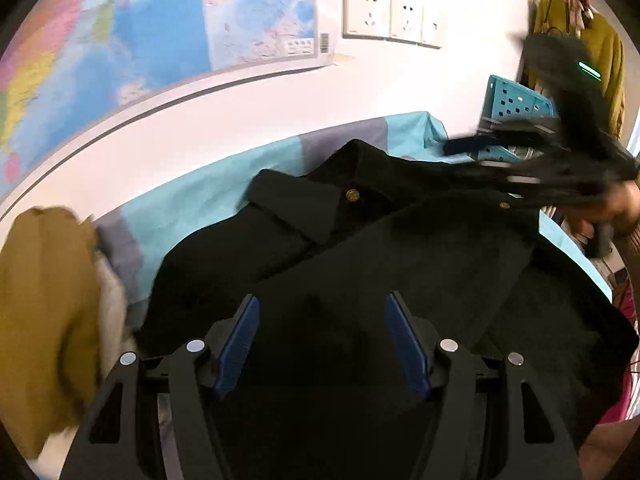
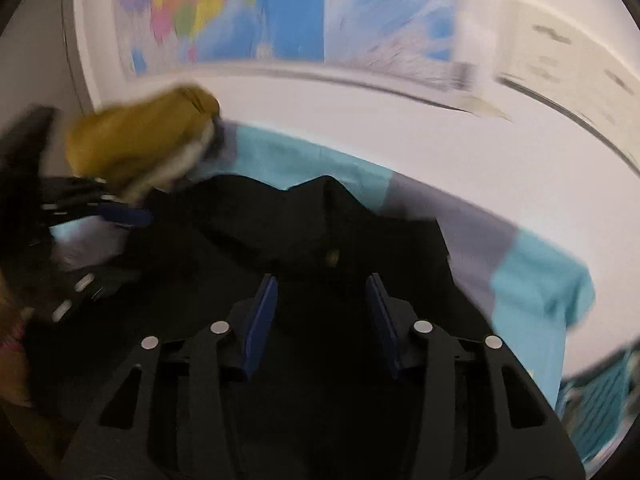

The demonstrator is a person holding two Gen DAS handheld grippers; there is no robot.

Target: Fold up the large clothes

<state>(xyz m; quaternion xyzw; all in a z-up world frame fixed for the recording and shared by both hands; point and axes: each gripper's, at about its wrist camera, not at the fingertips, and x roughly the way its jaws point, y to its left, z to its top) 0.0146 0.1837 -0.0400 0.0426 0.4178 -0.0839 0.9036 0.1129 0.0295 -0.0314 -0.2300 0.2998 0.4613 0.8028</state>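
Observation:
A black jacket (image 1: 360,248) with brass buttons lies spread, collar toward the wall, on a turquoise and grey sheet (image 1: 180,208). One front panel is folded across its body. My left gripper (image 1: 323,298) hovers over the jacket's lower part, its blue pads (image 1: 240,336) apart with only cloth beneath them. The right gripper (image 1: 480,146) shows as a blur at the upper right, above the jacket's shoulder. In the right wrist view the jacket (image 2: 320,224) fills the middle, and my right gripper (image 2: 322,278) stands open above it, gripping nothing. The left gripper (image 2: 120,212) is a blur at the left.
A mustard garment (image 1: 44,312) is heaped on pale cloth at the sheet's left end, also visible as the mustard heap (image 2: 140,140). A turquoise perforated crate (image 1: 516,104) stands at the right by the wall. A map (image 1: 160,32) and sockets (image 1: 392,16) hang behind.

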